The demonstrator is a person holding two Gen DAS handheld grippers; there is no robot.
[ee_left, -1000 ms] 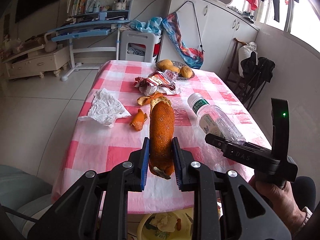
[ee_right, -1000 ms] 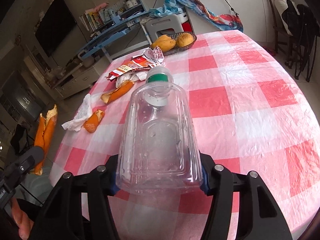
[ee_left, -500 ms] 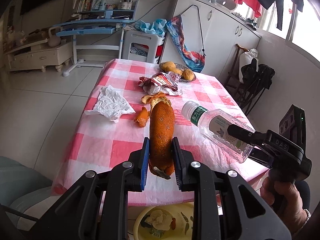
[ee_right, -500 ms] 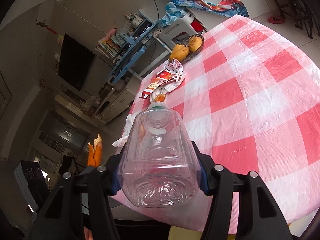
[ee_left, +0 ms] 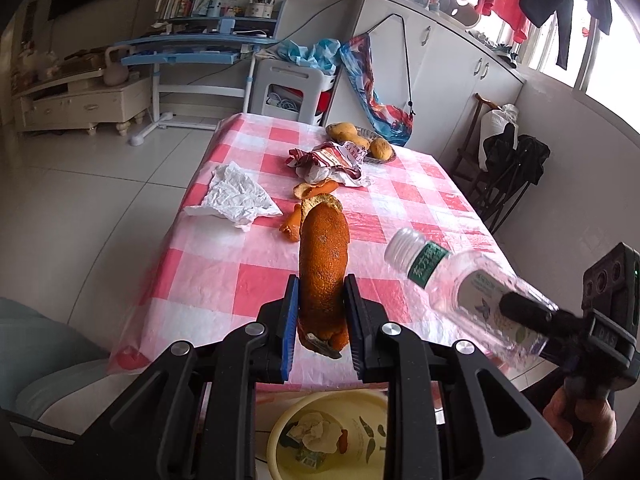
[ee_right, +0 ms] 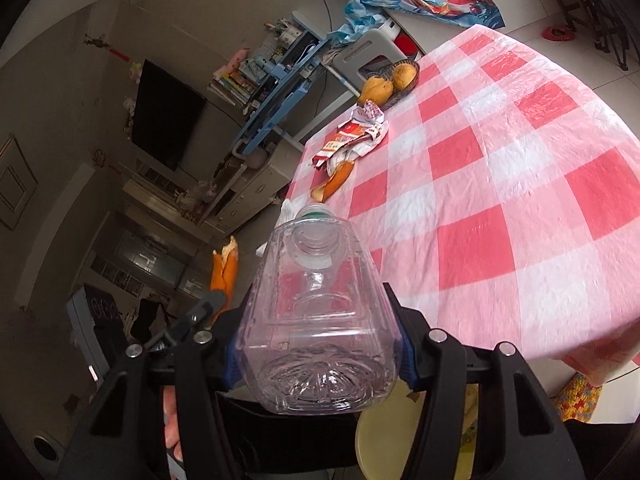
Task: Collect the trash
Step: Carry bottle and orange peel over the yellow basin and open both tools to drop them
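My left gripper [ee_left: 320, 312] is shut on a long strip of orange peel [ee_left: 323, 264], held in the air at the near edge of the red-and-white checked table [ee_left: 224, 264]. My right gripper [ee_right: 318, 356] is shut on the base of an empty clear plastic bottle [ee_right: 316, 320] with a green neck band; the same bottle [ee_left: 460, 292] and gripper show at the right of the left wrist view. A yellow basin [ee_left: 320, 436] with scraps inside sits on the floor below the table edge. On the table lie a crumpled tissue [ee_left: 236, 196], more peel pieces [ee_left: 292, 224] and a red-white wrapper [ee_left: 332, 160].
A basket of fruit [ee_left: 360, 140] stands at the table's far end. A grey stool [ee_left: 292, 88], blue desk [ee_left: 192, 48] and white cabinets [ee_left: 440, 72] lie beyond. A dark folding chair [ee_left: 508, 168] stands to the table's right. A hand [ee_left: 576, 416] grips the right gripper's handle.
The right gripper has lifted the bottle off the table and carried it toward the near edge, tilting and rolling it. The left gripper with the peel has drawn back slightly; the basin shows more.
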